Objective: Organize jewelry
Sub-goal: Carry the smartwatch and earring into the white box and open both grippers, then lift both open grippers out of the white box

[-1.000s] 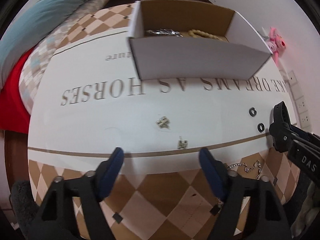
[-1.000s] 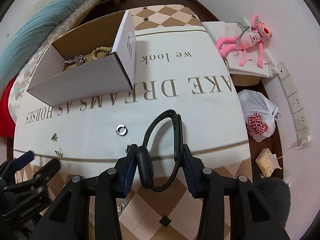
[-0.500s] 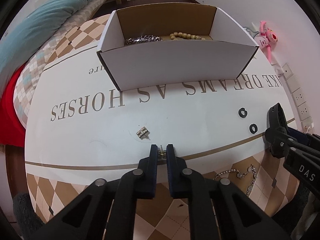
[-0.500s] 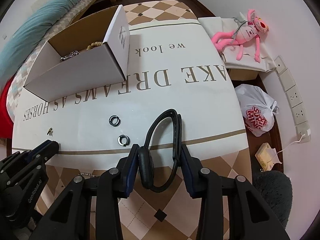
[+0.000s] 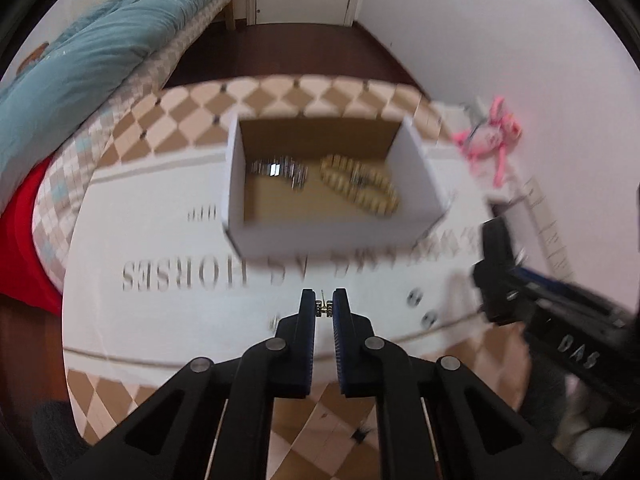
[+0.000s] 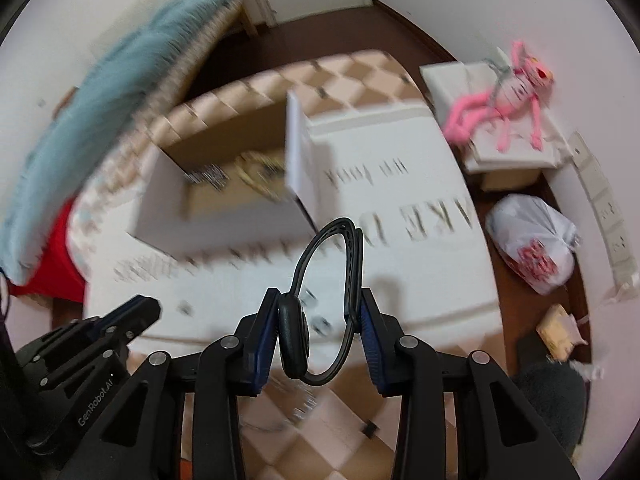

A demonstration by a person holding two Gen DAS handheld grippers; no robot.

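Note:
My left gripper [image 5: 324, 307] is shut on a small gold earring [image 5: 323, 307] and holds it above the white cloth, in front of the open white cardboard box [image 5: 332, 236]. The box holds a silver chain bracelet [image 5: 280, 170] and a wooden bead bracelet [image 5: 360, 188]. My right gripper [image 6: 319, 312] is shut on a black band-shaped bracelet [image 6: 332, 280], lifted above the table right of the box [image 6: 224, 216]. Two small dark rings [image 5: 422, 308] and another small earring [image 5: 274, 323] lie on the cloth.
The table carries a white cloth with lettering [image 5: 184, 272] over a checkered cover. A bed with a teal blanket [image 5: 80, 60] is at left. A pink plush toy [image 6: 504, 100] on a white box and a white plastic bag [image 6: 532, 248] are at right.
My left gripper closed on the small earring and lifted it toward the box. My right gripper rose with the black bracelet. Both views are now motion-blurred.

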